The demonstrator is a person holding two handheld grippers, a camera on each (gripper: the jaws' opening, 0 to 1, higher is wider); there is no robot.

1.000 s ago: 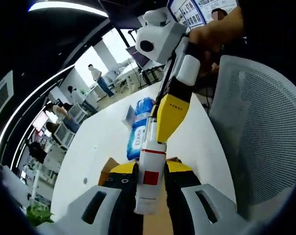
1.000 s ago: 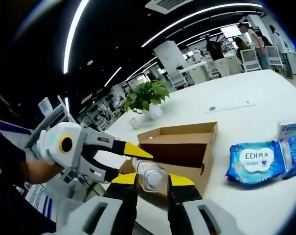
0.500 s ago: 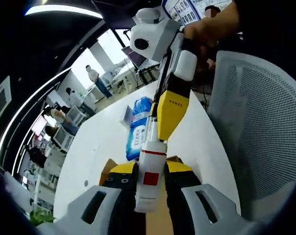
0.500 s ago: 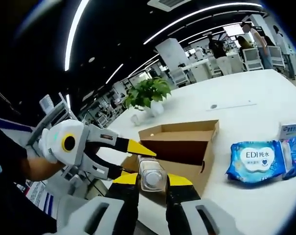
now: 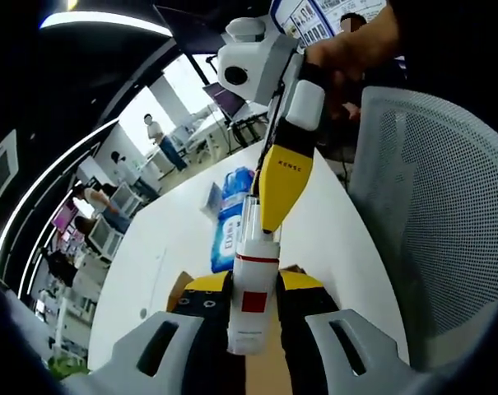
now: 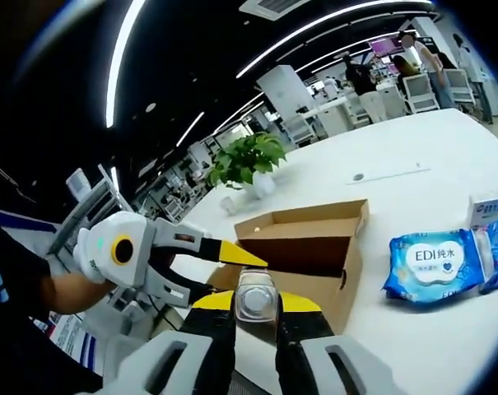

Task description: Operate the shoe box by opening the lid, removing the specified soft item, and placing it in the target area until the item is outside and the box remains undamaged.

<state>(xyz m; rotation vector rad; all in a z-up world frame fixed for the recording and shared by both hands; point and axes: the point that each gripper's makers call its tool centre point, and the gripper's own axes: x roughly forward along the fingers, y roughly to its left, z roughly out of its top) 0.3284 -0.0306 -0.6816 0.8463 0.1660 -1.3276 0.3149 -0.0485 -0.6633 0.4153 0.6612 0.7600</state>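
A white bottle [image 5: 253, 317] with a red square on its label is held between both grippers above the open cardboard shoe box [image 6: 308, 247]. My left gripper [image 5: 254, 284] is shut on its lower part. My right gripper [image 5: 263, 220] comes down from the top of the left gripper view, its yellow finger [image 5: 281, 174] lying against the bottle's upper end. In the right gripper view the bottle [image 6: 254, 290] points end-on between the shut jaws of my right gripper [image 6: 255, 303], and my left gripper [image 6: 225, 270] reaches in from the left. A blue wipes pack [image 6: 434, 263] lies on the white table [image 6: 372, 197].
The wipes pack [image 5: 232, 216] lies beyond the box corner [image 5: 183, 286] on the table [image 5: 170, 239]. A grey mesh chair [image 5: 434, 206] stands close on the right. A potted plant [image 6: 249, 160] and a small white card [image 6: 489, 211] sit on the table. People stand at far desks.
The bottle's end has settled square between the right jaws. Both grippers keep hold of it. Both views have drifted slightly with the hands.
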